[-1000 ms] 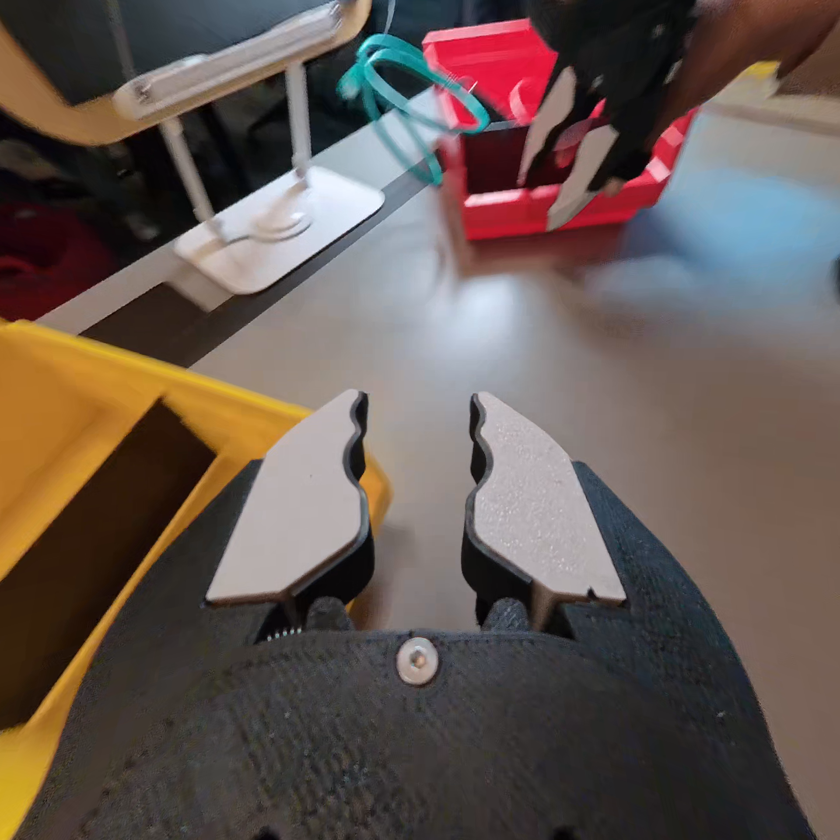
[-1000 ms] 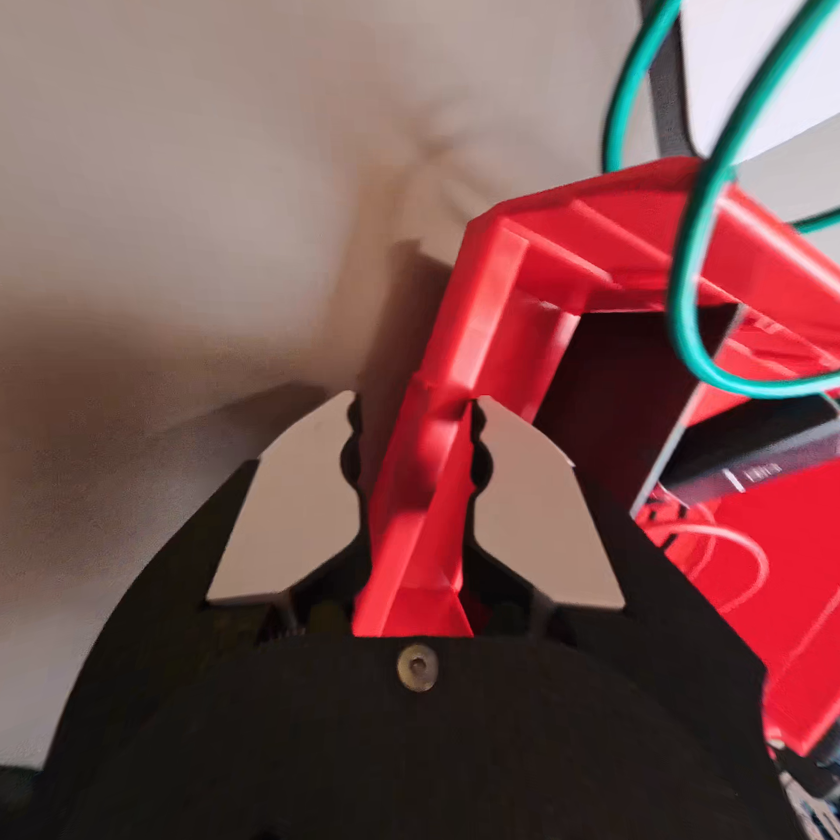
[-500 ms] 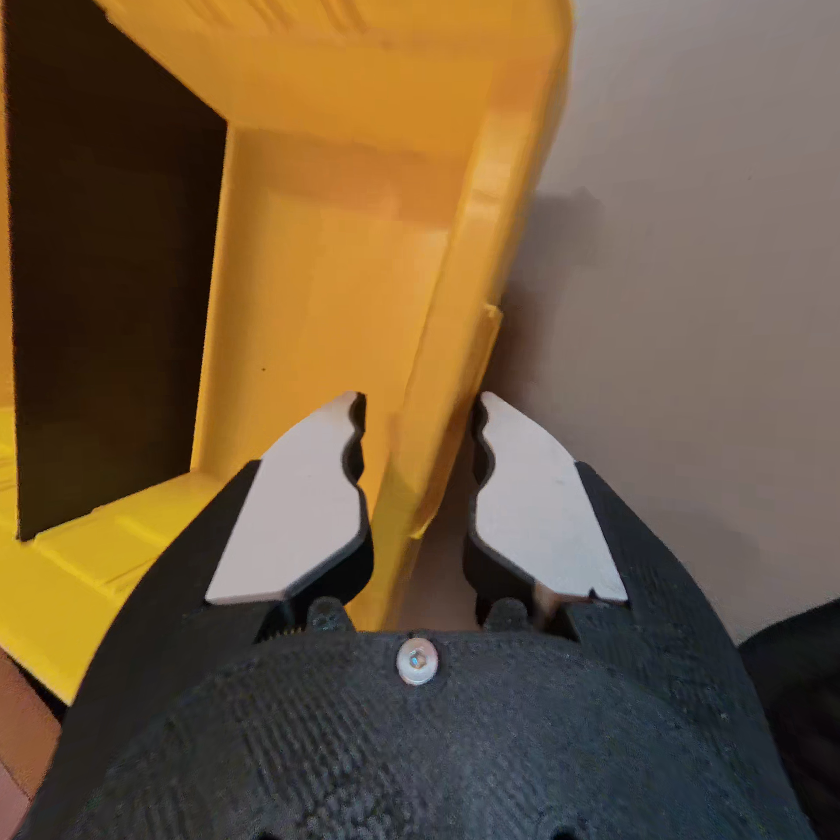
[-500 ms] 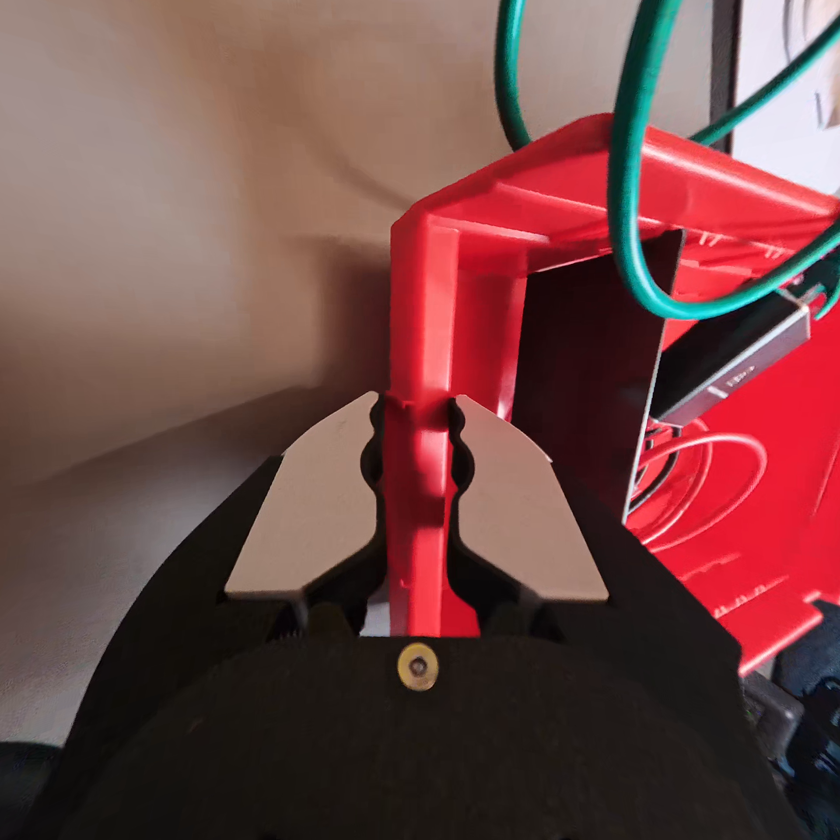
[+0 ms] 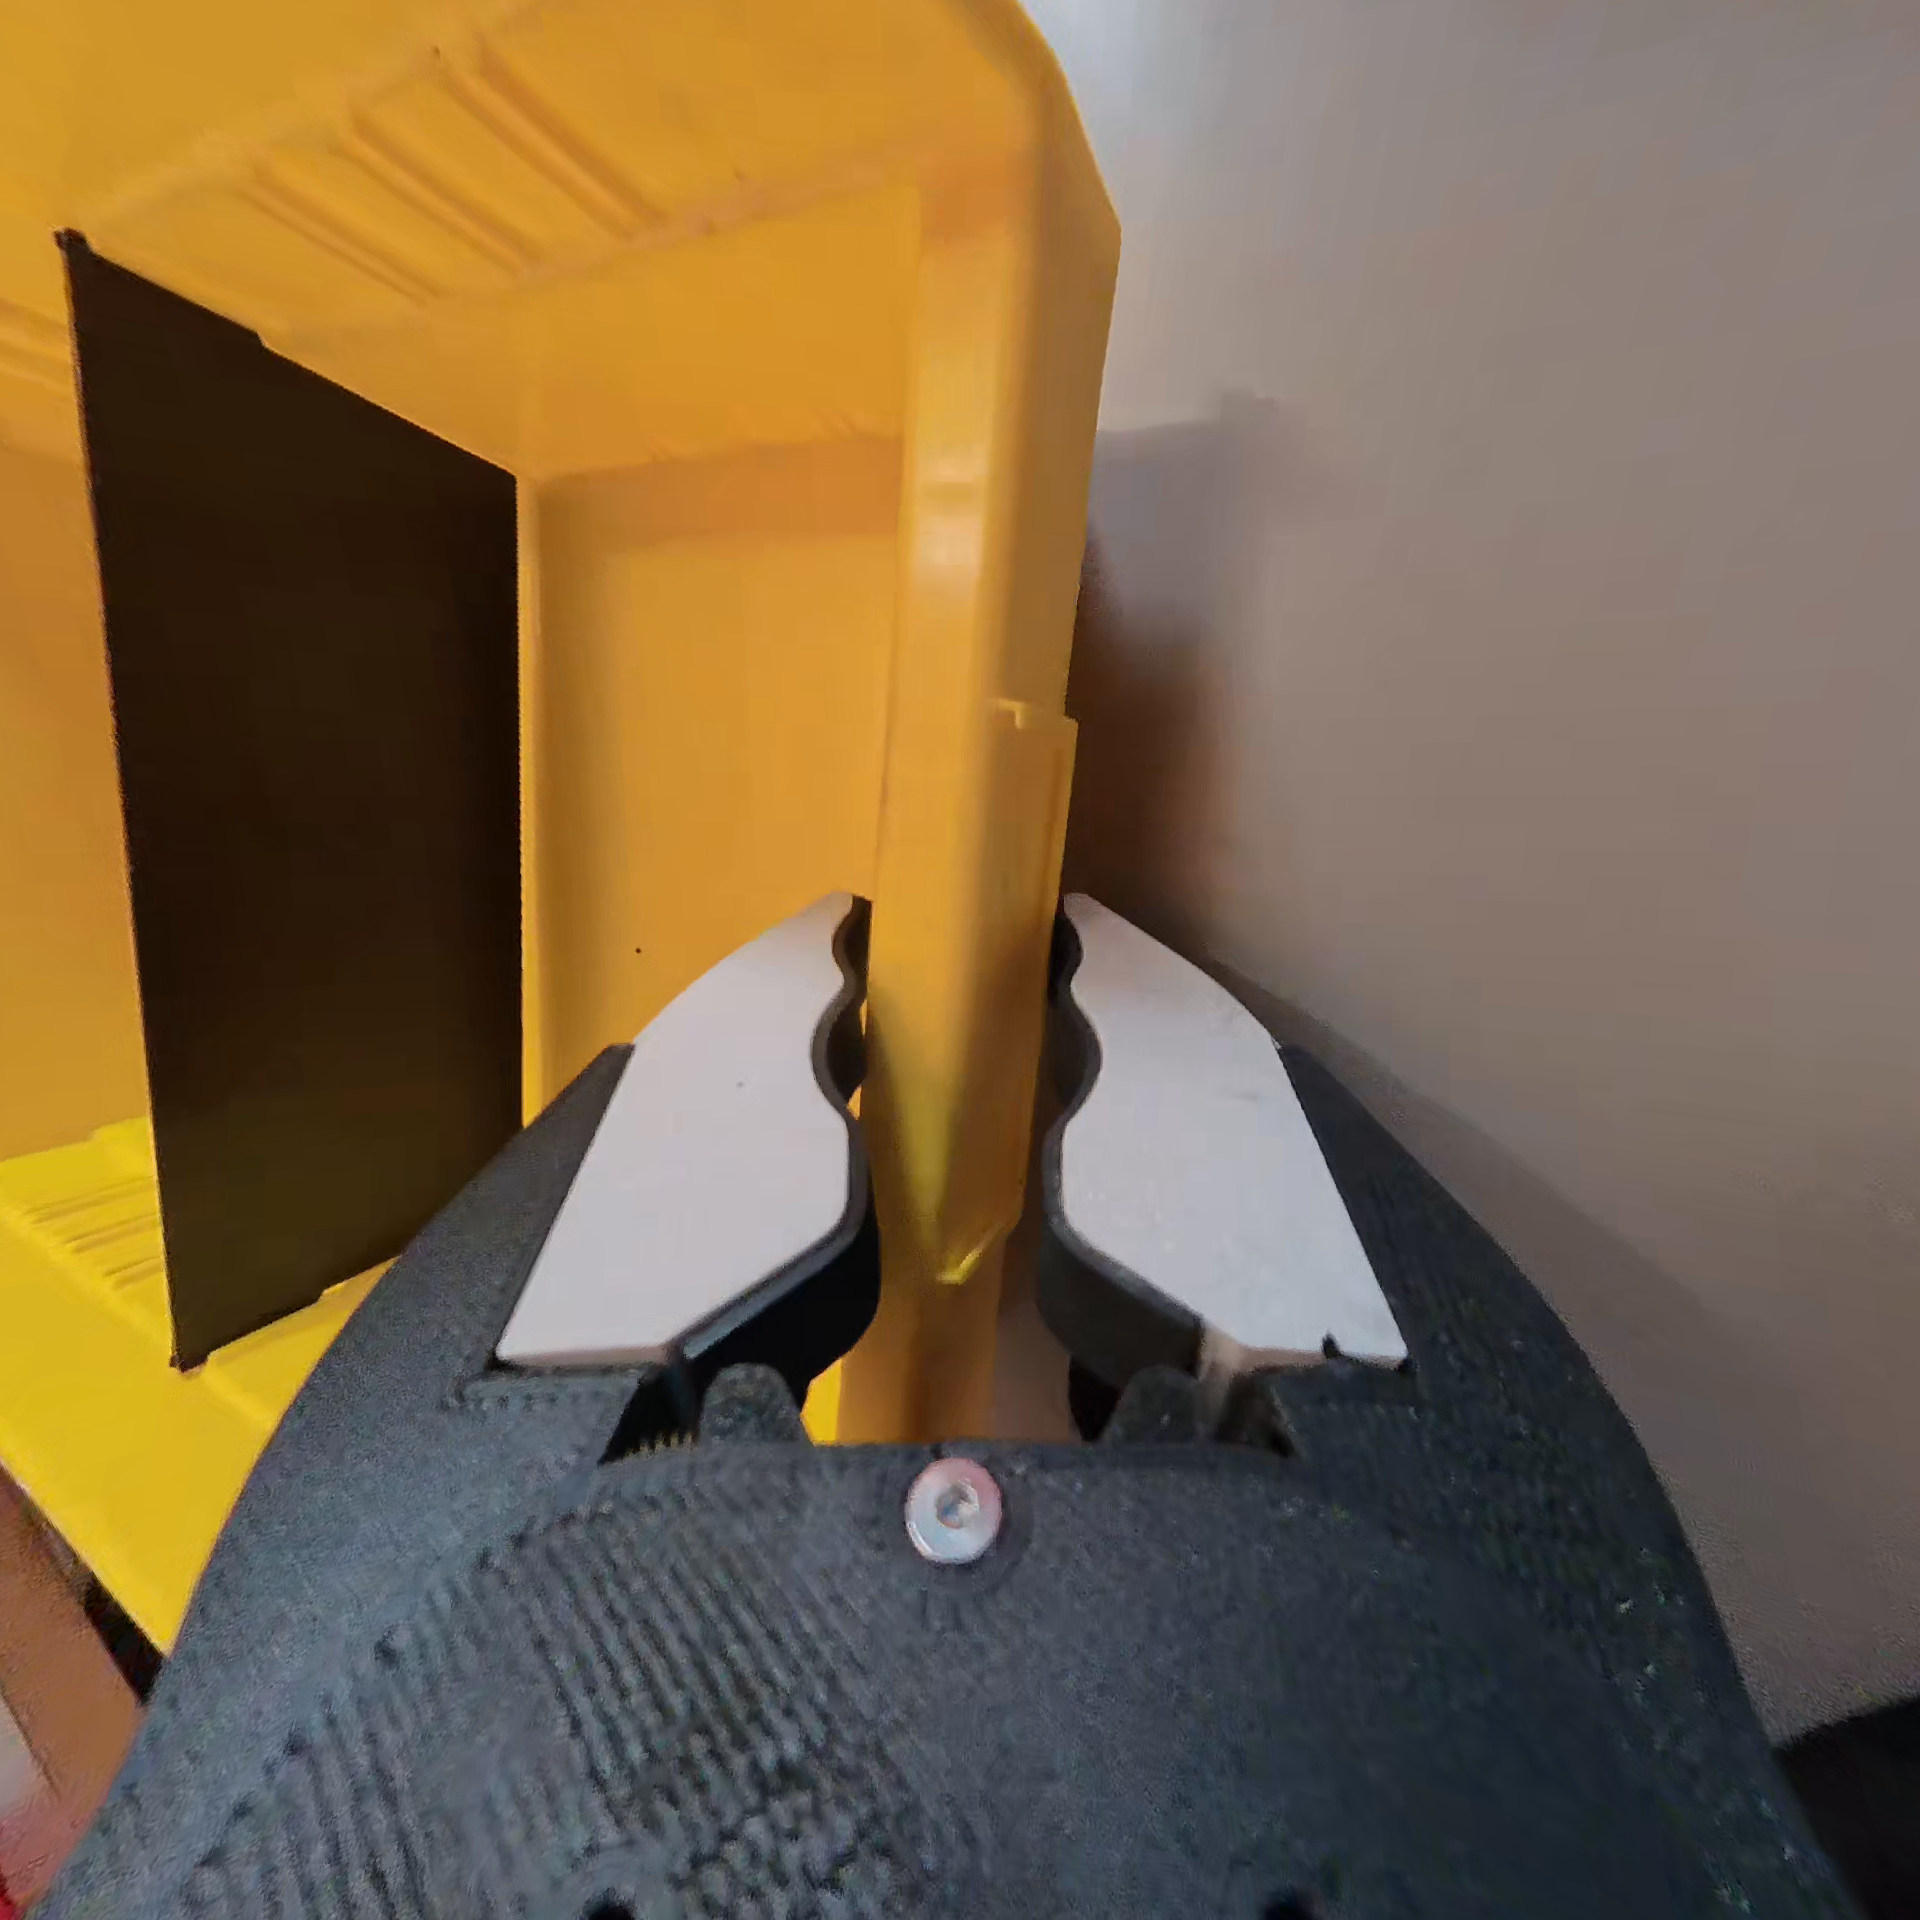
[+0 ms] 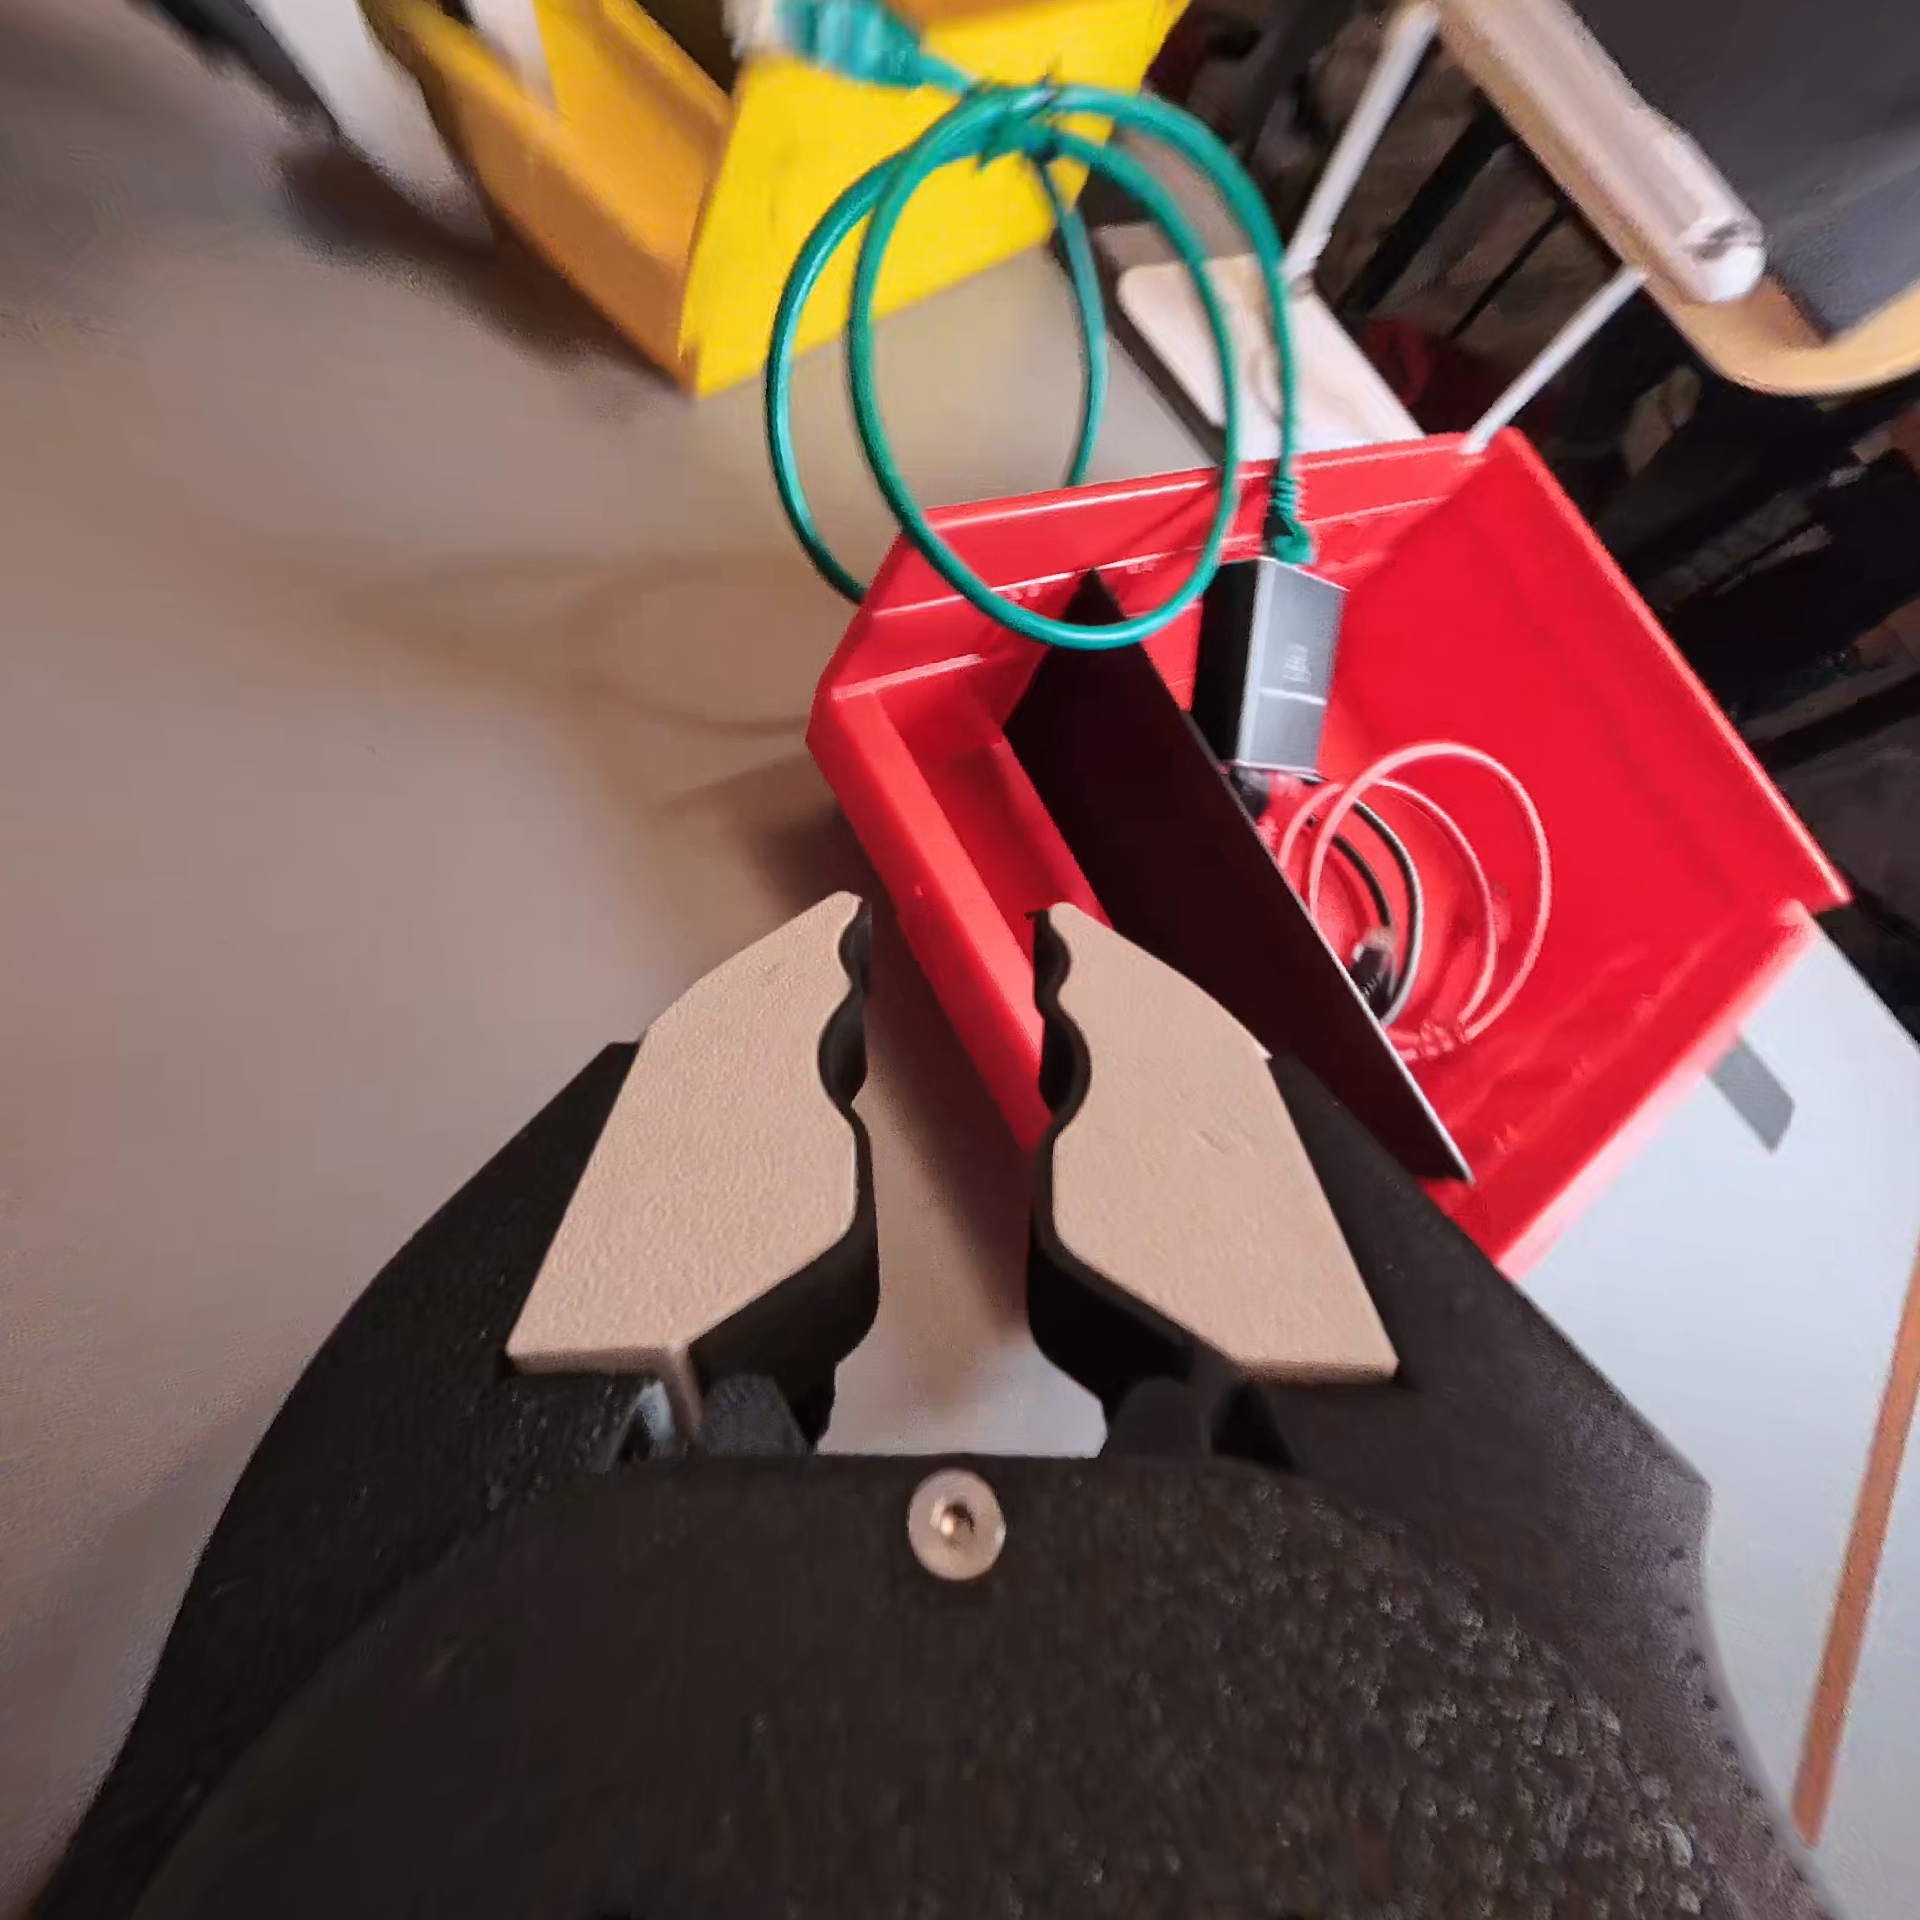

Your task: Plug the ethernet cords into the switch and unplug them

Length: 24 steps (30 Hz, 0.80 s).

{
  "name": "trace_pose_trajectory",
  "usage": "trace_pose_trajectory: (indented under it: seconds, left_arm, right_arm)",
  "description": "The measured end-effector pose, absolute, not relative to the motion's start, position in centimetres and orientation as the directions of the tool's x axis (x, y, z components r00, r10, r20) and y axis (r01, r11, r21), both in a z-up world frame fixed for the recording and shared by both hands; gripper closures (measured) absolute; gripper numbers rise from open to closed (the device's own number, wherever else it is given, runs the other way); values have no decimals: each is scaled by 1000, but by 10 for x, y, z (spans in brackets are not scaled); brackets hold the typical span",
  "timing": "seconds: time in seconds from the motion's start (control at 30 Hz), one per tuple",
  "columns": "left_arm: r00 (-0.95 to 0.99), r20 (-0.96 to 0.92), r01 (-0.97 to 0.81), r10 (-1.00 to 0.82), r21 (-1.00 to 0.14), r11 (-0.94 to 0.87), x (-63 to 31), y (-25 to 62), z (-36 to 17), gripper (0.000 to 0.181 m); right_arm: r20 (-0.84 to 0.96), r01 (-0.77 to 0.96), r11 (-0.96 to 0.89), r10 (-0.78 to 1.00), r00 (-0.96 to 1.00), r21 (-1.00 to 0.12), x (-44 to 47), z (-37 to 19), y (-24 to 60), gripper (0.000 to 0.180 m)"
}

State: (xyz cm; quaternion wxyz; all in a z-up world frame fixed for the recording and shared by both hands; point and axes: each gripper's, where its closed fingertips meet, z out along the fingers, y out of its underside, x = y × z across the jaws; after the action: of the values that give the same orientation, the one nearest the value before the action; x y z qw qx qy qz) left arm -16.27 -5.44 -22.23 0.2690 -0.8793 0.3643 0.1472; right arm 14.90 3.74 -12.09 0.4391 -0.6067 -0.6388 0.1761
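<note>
L gripper pinches yellow bin side wall; R gripper spread, holding nothing, at red bin near corner, w/ green ethernet cord looped above that bin's far rim & grey switch inside it.

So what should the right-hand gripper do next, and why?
Probably ease the right gripper forward and up toward the green cable looped above the red bin. Its jaws stand open and empty beside the bin's wall, while the left gripper clamps the yellow bin wall.
</note>
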Motion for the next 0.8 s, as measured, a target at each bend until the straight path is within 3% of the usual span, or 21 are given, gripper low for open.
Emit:
trace_pose_trajectory:
  seconds: [0.23, 0.4, 0.53, 0.7, 0.8]
  left_arm:
    - [573, -470, -818, -671, -376, -436, -97, -3, -222, 148]
    - [511, -501, -853, -699, -399, -337, -78, 16, -220, 146]
    - [637, -481, -750, -602, -566, -342, -62, 5, -197, 137]
    - [818, -77, -380, -570, -817, -435, 1, -35, -185, 137]
    - [829, 163, -195, -535, -813, -549, 47, -44, -200, 133]
  right_arm:
    - [217, 454, -35, 844, 490, -890, 228, -113, 88, 138]
    - [22, 355, -230, 812, 583, -906, 232, -144, 119, 125]
    - [-75, 319, -319, 802, 593, -892, 211, -165, 139, 121]
    - [-122, 282, -365, 775, 620, -887, 198, -177, 159, 132]
    - [-143, 247, -376, 757, 638, -893, 200, -176, 161, 142]
